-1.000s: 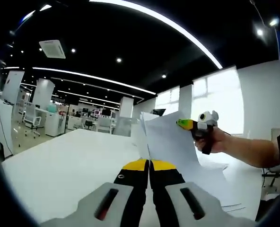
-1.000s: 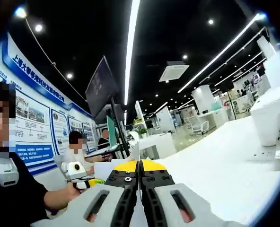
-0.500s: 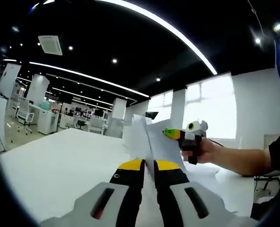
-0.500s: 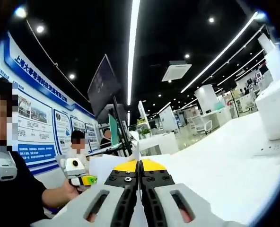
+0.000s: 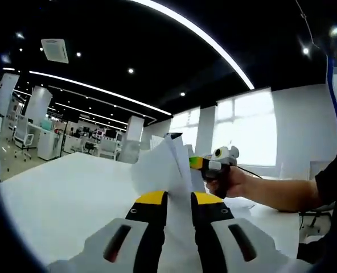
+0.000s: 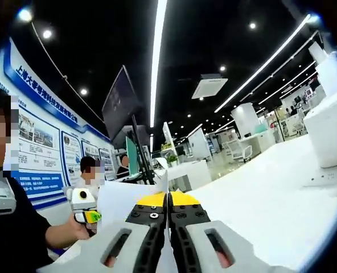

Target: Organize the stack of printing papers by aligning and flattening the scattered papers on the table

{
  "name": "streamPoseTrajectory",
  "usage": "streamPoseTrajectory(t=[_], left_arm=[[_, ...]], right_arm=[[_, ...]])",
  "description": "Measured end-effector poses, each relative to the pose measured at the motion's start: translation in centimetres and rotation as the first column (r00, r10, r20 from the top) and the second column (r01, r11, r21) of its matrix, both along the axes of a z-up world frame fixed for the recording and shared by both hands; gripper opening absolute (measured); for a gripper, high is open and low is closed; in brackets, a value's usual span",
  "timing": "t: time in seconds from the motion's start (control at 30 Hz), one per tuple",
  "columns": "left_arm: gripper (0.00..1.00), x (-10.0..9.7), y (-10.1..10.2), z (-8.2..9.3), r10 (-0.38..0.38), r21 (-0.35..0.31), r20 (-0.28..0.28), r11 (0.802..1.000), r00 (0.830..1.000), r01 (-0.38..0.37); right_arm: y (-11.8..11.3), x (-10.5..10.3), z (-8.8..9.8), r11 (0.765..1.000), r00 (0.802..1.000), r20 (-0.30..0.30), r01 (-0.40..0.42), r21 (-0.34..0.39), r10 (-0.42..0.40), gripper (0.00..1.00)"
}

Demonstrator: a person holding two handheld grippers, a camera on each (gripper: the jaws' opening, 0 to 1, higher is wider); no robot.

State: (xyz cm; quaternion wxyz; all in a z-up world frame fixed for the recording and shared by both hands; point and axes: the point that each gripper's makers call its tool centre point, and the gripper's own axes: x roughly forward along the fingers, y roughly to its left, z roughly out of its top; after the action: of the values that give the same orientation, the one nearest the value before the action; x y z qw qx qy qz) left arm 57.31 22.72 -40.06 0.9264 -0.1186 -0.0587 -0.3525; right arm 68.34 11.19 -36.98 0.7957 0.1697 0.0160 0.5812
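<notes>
Since a second ago, the papers [image 5: 165, 170] stand more upright between my two grippers and the right gripper [image 5: 198, 163] has drawn closer to the left one in the left gripper view, so the sheets look bunched rather than fanned out wide. My left gripper [image 5: 179, 198] has its yellow-tipped jaws clamped on the lower edge of the sheets, which rise edge-on from between them. In the right gripper view my right gripper [image 6: 168, 199] has its jaws pressed together with a thin white edge of paper [image 6: 114, 196] running up from the seam, so it too is clenched on the papers. The left gripper [image 6: 89, 216] appears at the lower left there, held in a hand [image 6: 77, 226], touching the far side of the same white sheet. The papers are lifted off the white table [image 5: 60, 193], held up in the air. More loose sheets [image 5: 242, 202] lie flat on the table beneath the hand [image 5: 231, 183] holding the right gripper.
</notes>
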Motion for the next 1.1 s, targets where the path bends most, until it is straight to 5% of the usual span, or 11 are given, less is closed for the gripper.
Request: streamPoseTrajectory(t=[0.47, 1.1], left_arm=[[0.25, -0.1, -0.3, -0.1, -0.015, 0.007, -0.002, 1.0, 1.0, 0.015], [0.25, -0.1, -0.6, -0.7, -0.004, 0.03, -0.026, 1.0, 1.0, 0.005]], right_arm=[[-0.7, 1.6, -1.0, 1.0, 0.999, -0.014, 0.029, -0.009, -0.029, 0.0], [1.3, -0.7, 0.2, 0.998, 0.998, 0.034, -0.062, 0.027, 0.061, 0.0]])
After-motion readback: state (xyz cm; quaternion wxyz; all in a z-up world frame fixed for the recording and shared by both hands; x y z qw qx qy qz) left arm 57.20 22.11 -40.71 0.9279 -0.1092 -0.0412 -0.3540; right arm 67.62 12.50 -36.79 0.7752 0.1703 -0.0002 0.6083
